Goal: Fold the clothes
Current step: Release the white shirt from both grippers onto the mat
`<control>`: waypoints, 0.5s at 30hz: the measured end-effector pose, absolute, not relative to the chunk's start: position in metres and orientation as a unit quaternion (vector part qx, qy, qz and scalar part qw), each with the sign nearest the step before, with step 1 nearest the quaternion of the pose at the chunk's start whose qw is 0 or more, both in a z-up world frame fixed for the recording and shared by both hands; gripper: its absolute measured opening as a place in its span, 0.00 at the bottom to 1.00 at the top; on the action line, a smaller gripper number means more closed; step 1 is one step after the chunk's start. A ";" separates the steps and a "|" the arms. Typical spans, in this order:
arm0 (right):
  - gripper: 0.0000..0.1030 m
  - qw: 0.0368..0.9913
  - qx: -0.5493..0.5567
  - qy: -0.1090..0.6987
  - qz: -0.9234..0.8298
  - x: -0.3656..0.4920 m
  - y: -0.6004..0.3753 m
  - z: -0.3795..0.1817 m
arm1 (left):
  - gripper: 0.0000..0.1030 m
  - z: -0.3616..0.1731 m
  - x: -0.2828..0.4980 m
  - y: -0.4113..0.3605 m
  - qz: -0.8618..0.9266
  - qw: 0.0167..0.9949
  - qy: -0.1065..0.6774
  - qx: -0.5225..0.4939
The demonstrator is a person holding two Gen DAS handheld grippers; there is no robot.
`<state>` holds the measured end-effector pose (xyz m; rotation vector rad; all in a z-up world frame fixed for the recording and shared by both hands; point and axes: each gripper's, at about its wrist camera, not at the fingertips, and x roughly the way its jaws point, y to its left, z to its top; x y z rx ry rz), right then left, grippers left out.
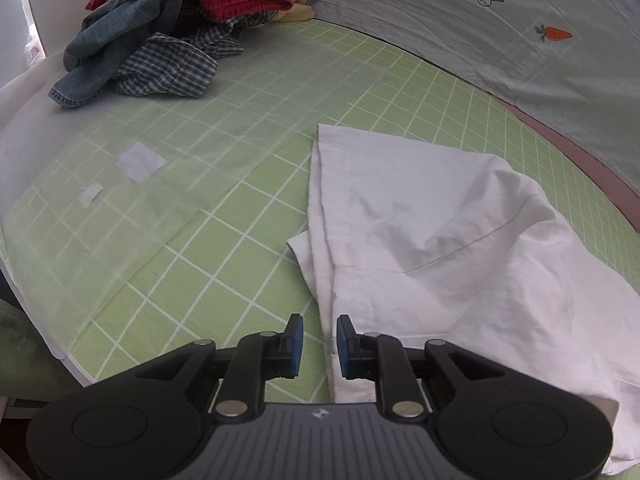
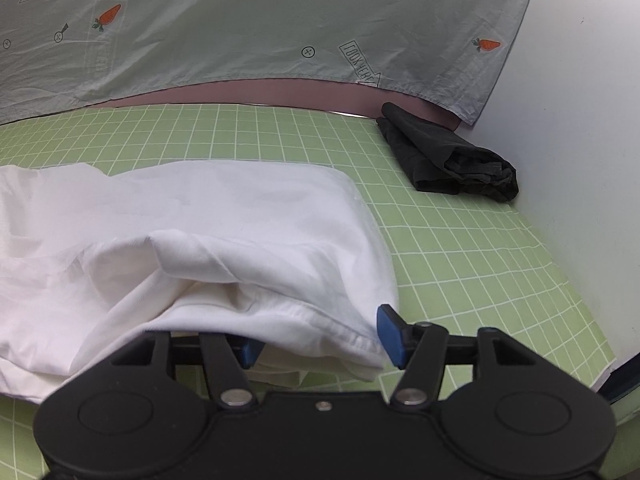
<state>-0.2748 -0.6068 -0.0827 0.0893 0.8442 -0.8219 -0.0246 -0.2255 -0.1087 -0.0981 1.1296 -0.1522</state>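
Note:
A white garment [image 1: 460, 248] lies crumpled and partly folded over on the green grid mat [image 1: 240, 248]. My left gripper [image 1: 320, 346] hovers over the garment's left hem; its blue pads [image 1: 297, 336] stand a little apart and the hem edge runs loosely through the gap, so the gripper is open. In the right wrist view the same white garment [image 2: 200, 220] fills the left half. My right gripper [image 2: 320, 342] is open wide at its near right corner. A fold of the cloth lies between the jaws and drapes over the left finger, hiding most of it.
A pile of unfolded clothes [image 1: 160, 40], red, denim and plaid, sits at the mat's far left. A folded black garment [image 2: 448, 160] lies at the far right by the white wall. A grey cloth with carrot prints [image 2: 280, 20] hangs behind. A translucent sheet [image 1: 140, 140] covers the mat's left part.

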 end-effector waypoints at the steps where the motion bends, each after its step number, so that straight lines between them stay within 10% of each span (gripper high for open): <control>1: 0.58 0.830 0.045 0.396 -0.390 -0.277 -0.606 -0.081 | 0.29 -0.112 -0.024 -0.228 -0.084 0.838 0.538 -0.043; 6: 0.59 0.815 0.067 0.396 -0.418 -0.284 -0.596 -0.078 | 0.57 -0.136 -0.014 -0.249 -0.128 0.814 0.566 -0.015; 10: 0.59 0.800 0.082 0.407 -0.434 -0.287 -0.583 -0.084 | 0.58 -0.154 -0.009 -0.260 -0.147 0.801 0.581 0.000; 15: 0.59 0.785 0.084 0.415 -0.452 -0.283 -0.570 -0.091 | 0.25 -0.156 -0.006 -0.263 -0.165 0.809 0.564 0.025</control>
